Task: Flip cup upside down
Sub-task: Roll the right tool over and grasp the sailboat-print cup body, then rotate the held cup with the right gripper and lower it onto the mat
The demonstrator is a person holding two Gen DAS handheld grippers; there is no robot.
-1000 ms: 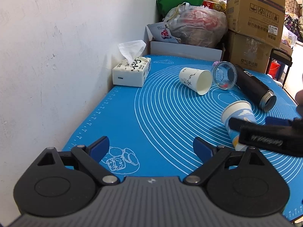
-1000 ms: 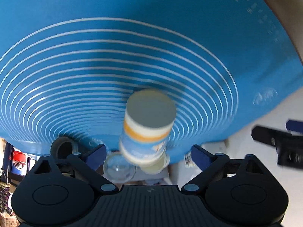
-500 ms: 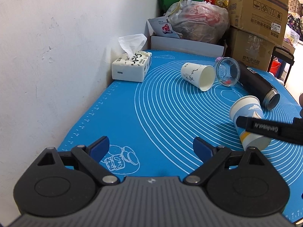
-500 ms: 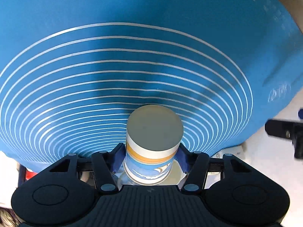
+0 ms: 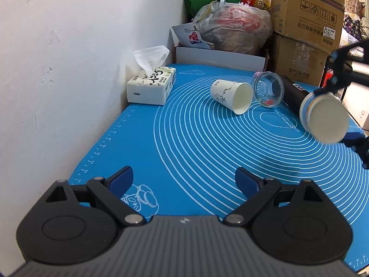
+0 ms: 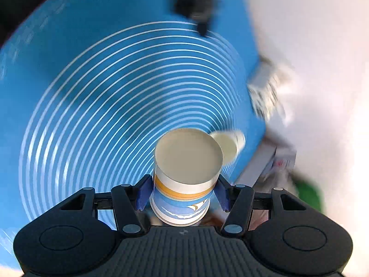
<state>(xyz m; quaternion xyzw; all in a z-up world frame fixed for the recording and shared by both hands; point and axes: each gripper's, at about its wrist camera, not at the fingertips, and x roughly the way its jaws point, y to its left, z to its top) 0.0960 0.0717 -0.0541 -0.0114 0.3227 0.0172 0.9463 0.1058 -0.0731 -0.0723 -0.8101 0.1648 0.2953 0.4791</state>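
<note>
My right gripper is shut on a blue, white and orange paper cup, its flat base pointing away from the camera. In the left wrist view the same cup hangs tilted in the air above the blue mat at the right, base toward the camera, held by the right gripper's fingers. My left gripper is open and empty, low over the mat's near left part.
A white paper cup, a clear glass and a dark flask lie on their sides at the back. A tissue box sits by the white wall. Bags and cardboard boxes stand behind the mat.
The right gripper closed on the blue cup, lifted it off the mat and is turning it; the right wrist view is blurred by the rotation. The left gripper stayed put.
</note>
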